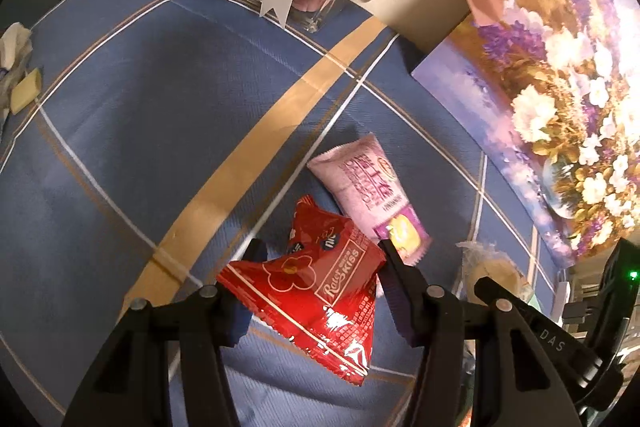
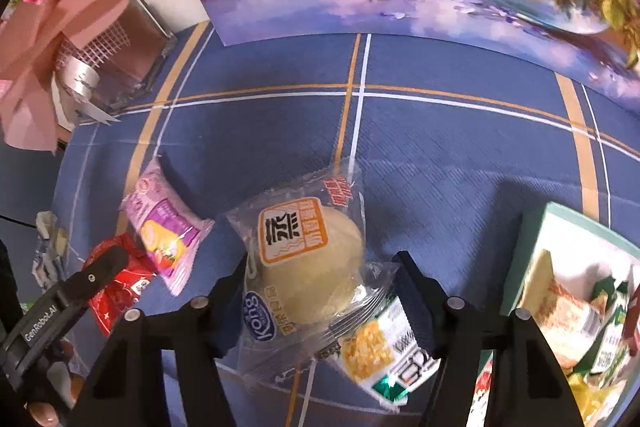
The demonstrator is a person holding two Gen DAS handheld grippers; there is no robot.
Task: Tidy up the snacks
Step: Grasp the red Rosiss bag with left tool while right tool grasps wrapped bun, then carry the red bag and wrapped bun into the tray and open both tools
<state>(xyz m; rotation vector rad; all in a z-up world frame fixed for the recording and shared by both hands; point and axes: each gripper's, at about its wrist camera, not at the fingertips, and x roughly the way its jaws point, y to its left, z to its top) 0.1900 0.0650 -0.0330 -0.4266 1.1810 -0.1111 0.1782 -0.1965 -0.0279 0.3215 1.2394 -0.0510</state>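
Progress stands at roughly the halfway mark, by my judgement. Your left tool [image 1: 320, 259] is clamped on the red packet [image 1: 320, 287], which sits crumpled between the pads and appears lifted clear of the table [image 1: 120, 147]. Your right tool [image 2: 324, 267] has its pads against the sides of the clear-wrapped bun [image 2: 308, 259]; the wrapper looks pinched, so I read it as gripped, though the bun seems not yet raised from the cloth. A green and yellow packet [image 2: 380, 351] lies partly under the bun's wrapper, and a pink packet [image 2: 164, 223] lies loose just beside the red one. The box [image 2: 532, 251] at the right edge already holds several snacks. Outstanding, as far as can be seen: both held items, the pink packet and the green and yellow packet. A small yellow piece [image 1: 26, 91] lies well apart at the far left; whether it belongs to the job I cannot tell.
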